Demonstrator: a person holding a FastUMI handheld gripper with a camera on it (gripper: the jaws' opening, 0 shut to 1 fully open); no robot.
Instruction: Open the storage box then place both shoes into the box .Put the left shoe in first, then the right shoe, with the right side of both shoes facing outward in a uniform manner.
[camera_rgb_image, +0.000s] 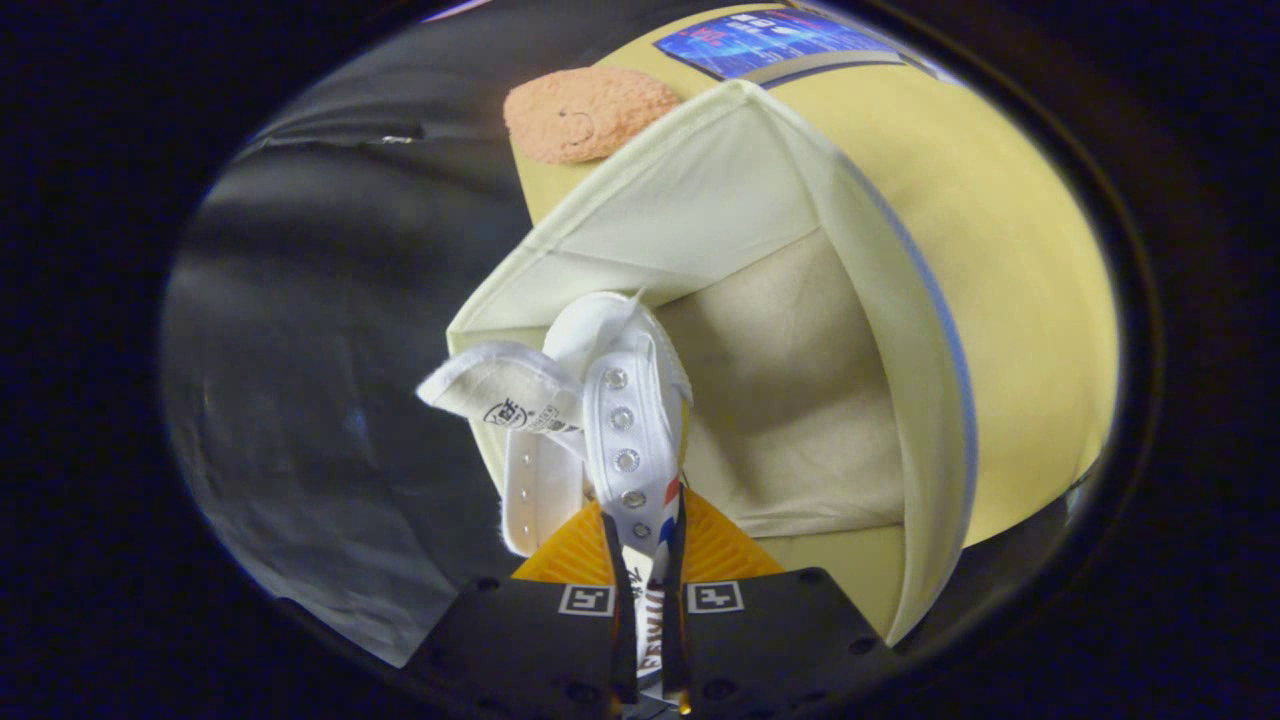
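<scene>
A white canvas shoe (610, 400) with metal eyelets and no laces hangs from my gripper (647, 545), whose fingers are shut on its eyelet flap. Its tongue (505, 388) flops out to the left. The shoe's toe points away from me, over the near left corner of the open storage box (900, 330), a cream fabric box with a blue-trimmed rim and a beige inside. The box's floor (790, 400) lies bare to the right of the shoe. A second shoe cannot be made out.
The box stands on a yellow tabletop (1010, 260). A fuzzy orange-pink item (585, 112) lies on the table beyond the box's far corner. A blue printed sheet (770, 40) lies at the table's far end. Black cloth (330, 330) hangs to the left.
</scene>
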